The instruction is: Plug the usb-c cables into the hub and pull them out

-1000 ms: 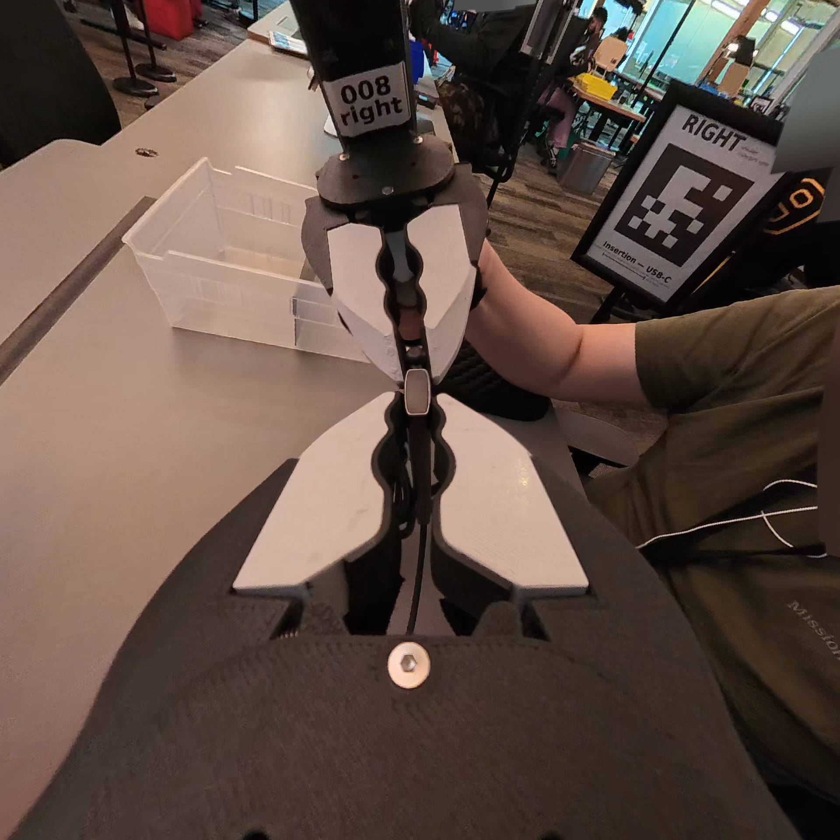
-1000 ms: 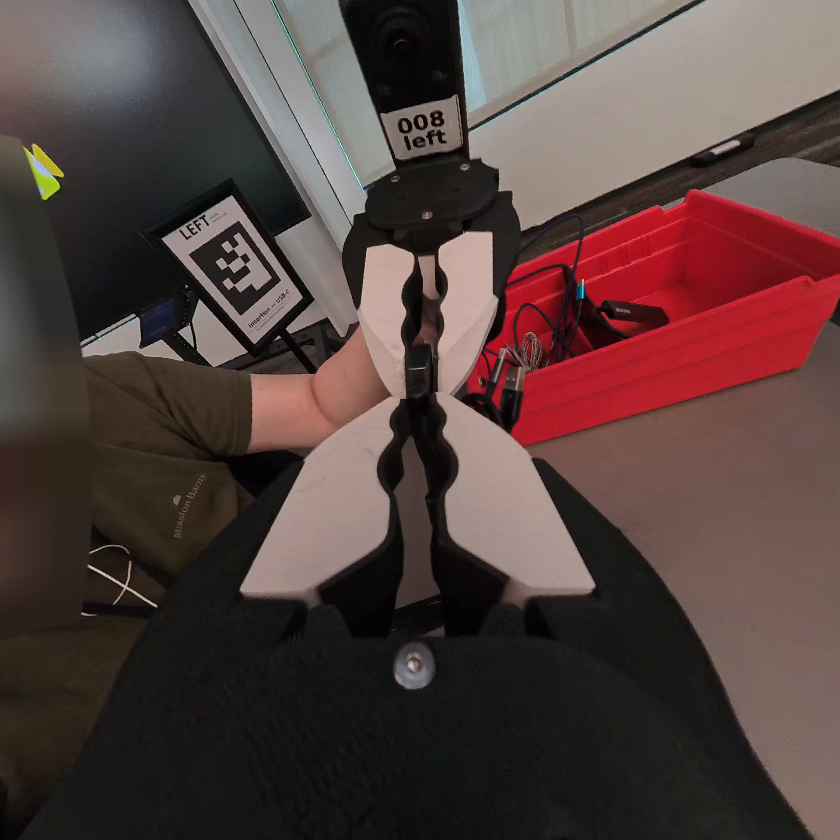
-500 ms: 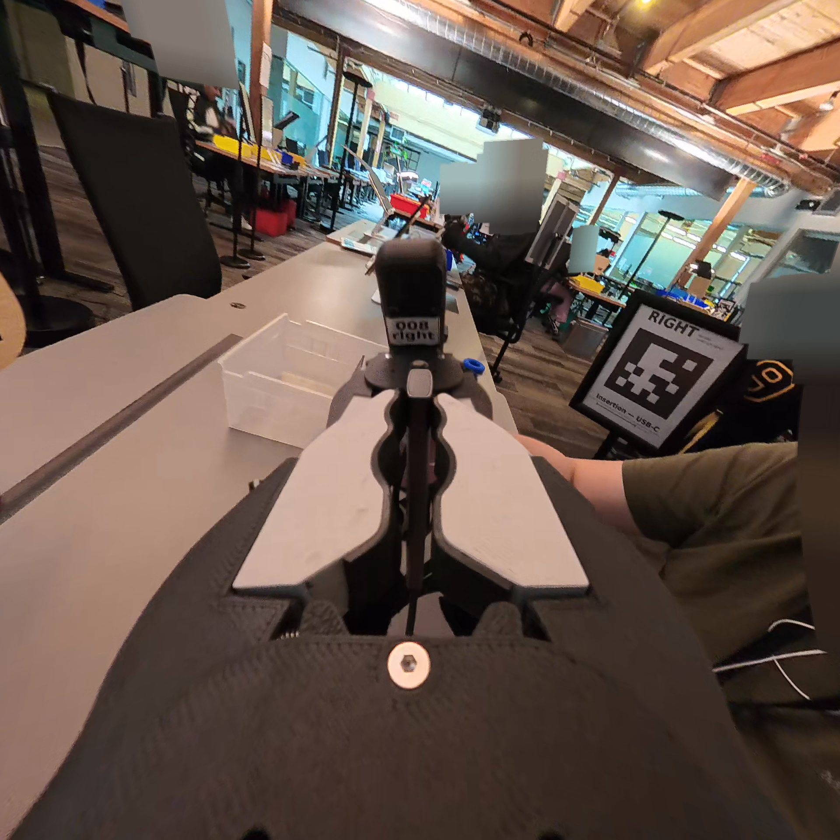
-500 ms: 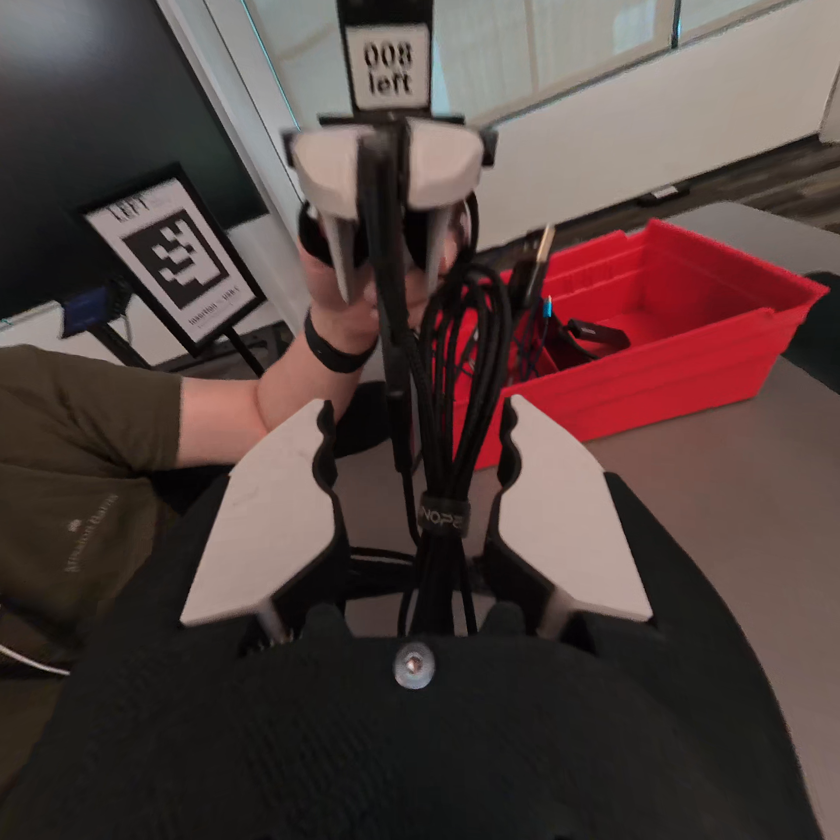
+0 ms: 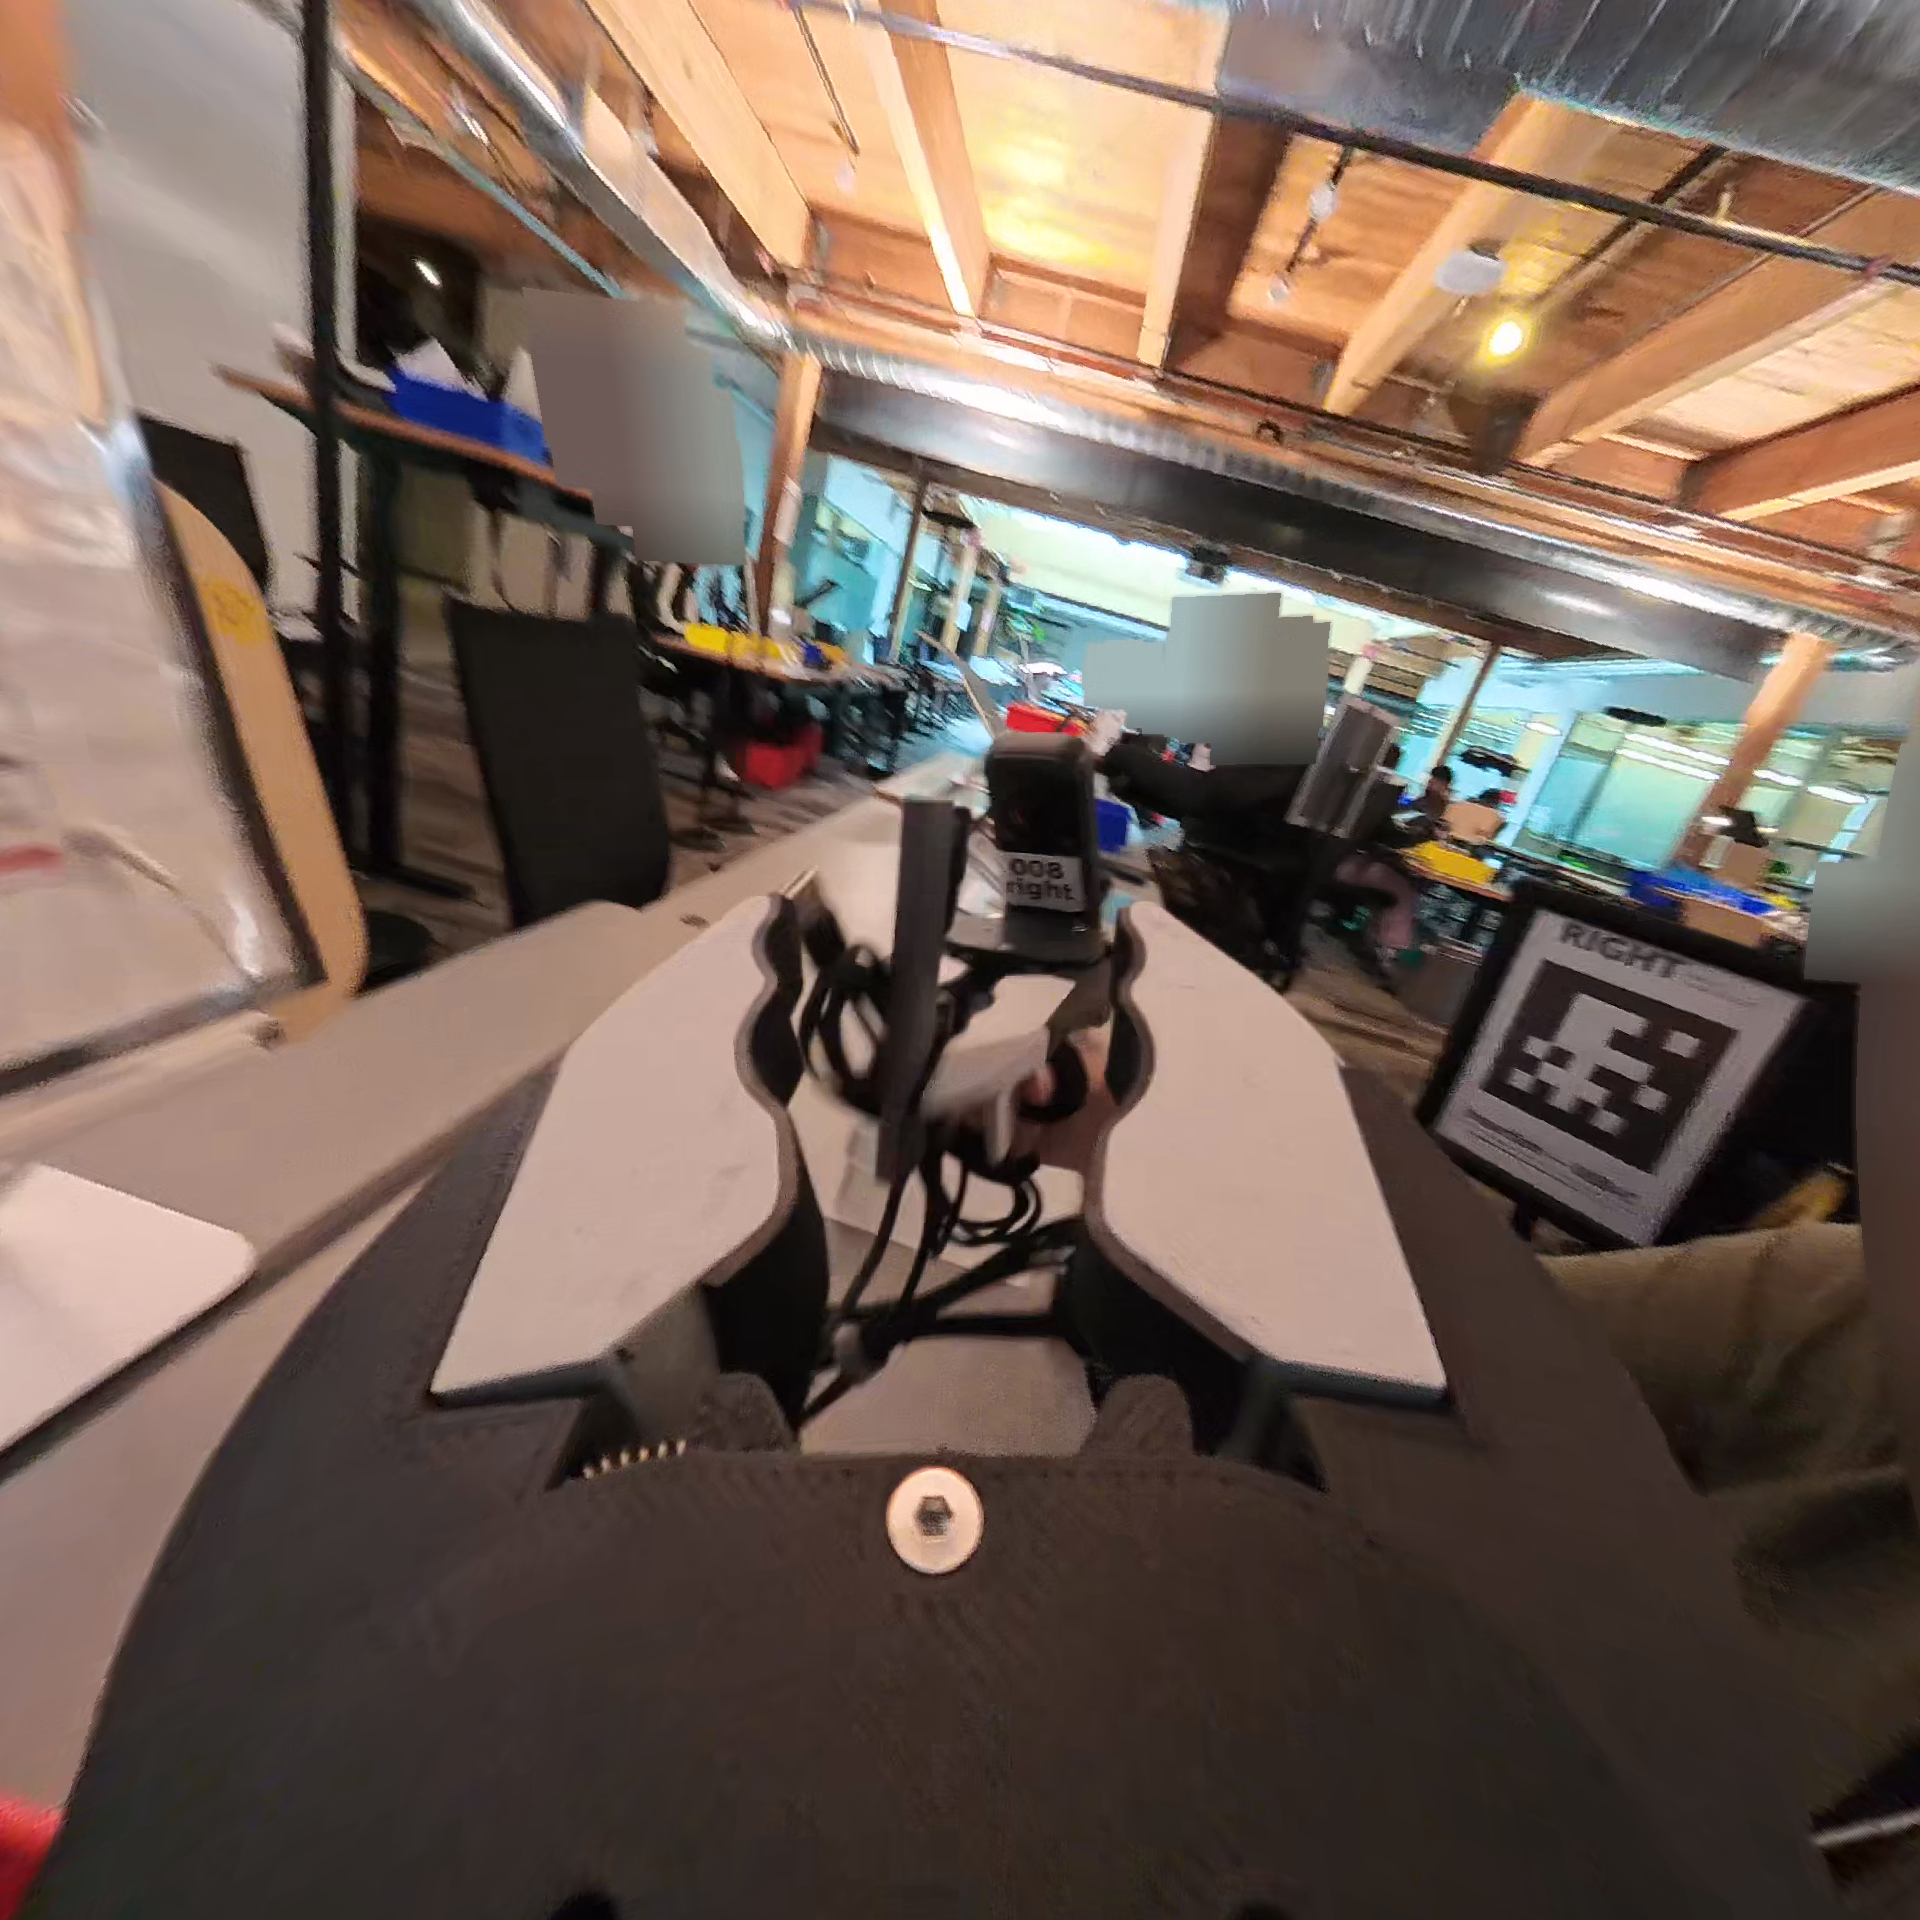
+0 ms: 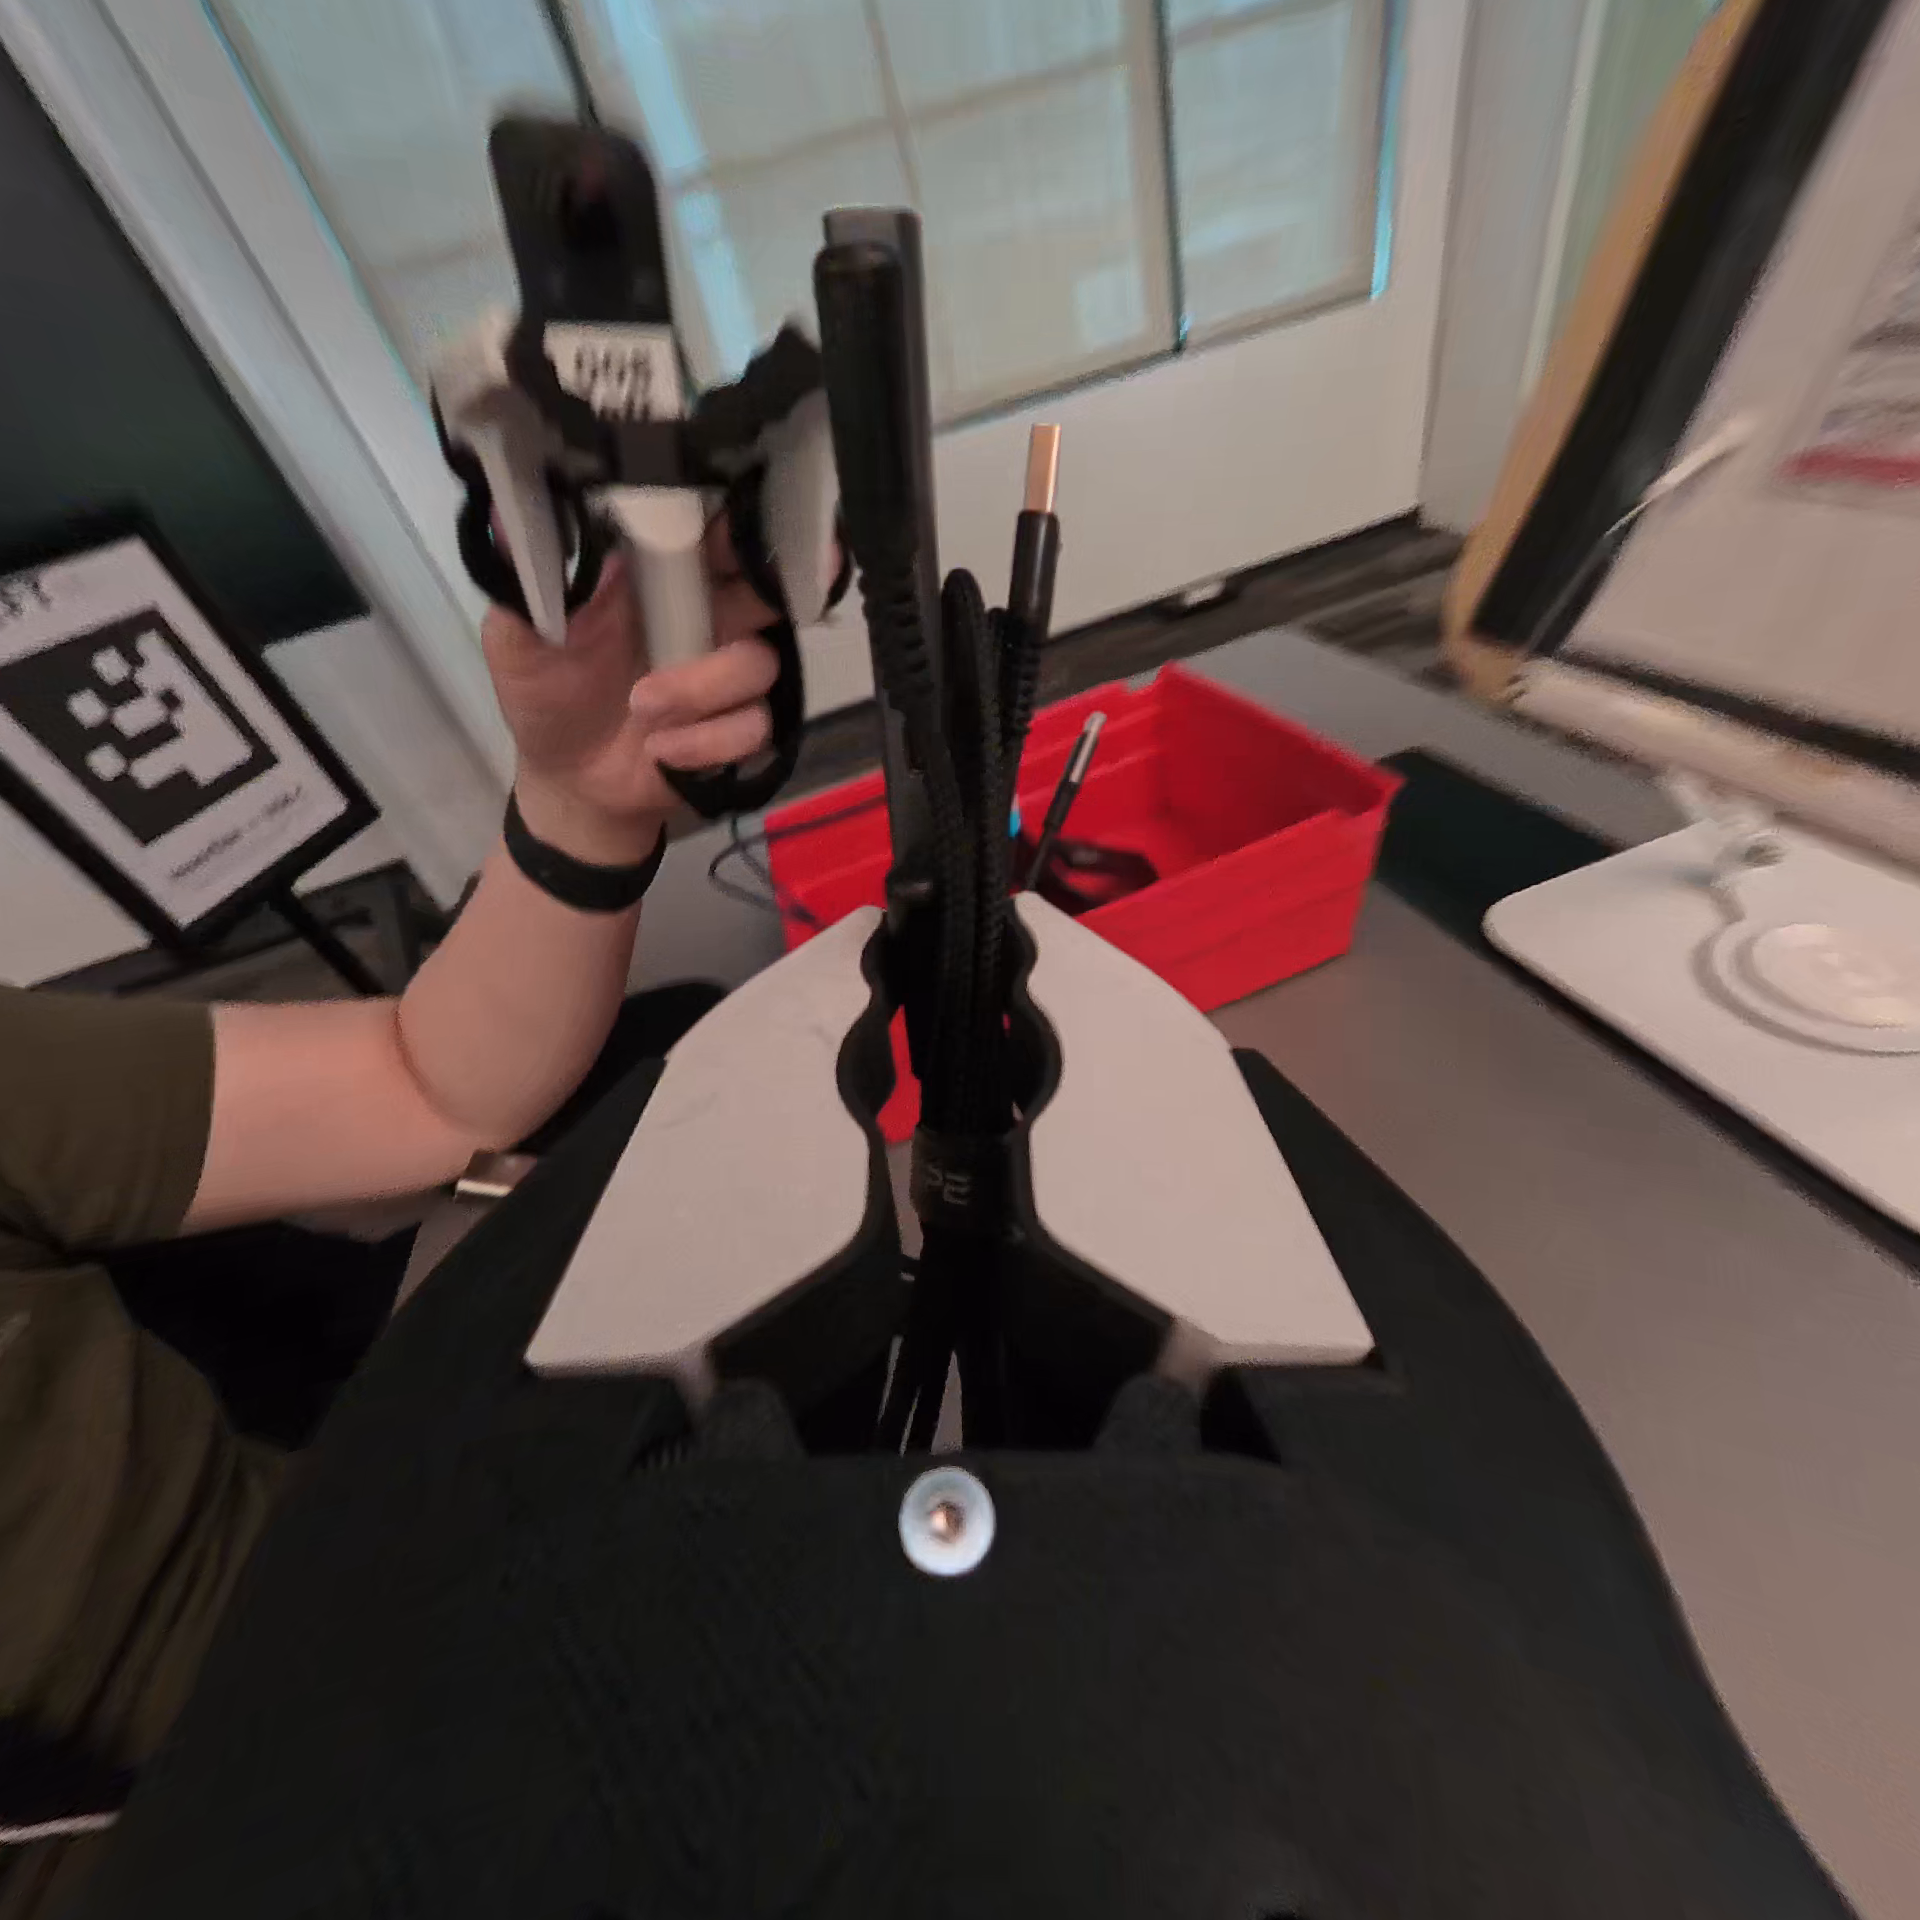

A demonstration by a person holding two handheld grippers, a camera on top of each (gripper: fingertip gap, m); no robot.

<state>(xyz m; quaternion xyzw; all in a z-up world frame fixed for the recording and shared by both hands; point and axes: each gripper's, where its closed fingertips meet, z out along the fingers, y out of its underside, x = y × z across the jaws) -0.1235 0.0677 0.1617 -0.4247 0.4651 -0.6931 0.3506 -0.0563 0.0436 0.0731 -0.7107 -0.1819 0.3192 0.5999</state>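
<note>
One cable bundle [image 6: 961, 904] in right hand-held gripper [image 6: 951, 935]

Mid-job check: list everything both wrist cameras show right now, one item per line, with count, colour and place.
Cable bundle: one, black, strapped, clamped between the right gripper's fingers, standing up.
Hub: one, dark grey bar, rising from the bundle.
USB plug: one, metal-tipped, pointing up beside the hub.
Bin: one, red, on the table behind the bundle, cables inside.
Marker signs: two, black-and-white, one in each view, on stands beside the table.
Table: one, grey.
Monitor base: one, white, far right of the right wrist view.
Left gripper: one, white fingers spread, nothing pinched.
Right gripper: one, white fingers closed on the bundle.
Person's hand: one, wristband, holding the left gripper's handle.
</note>
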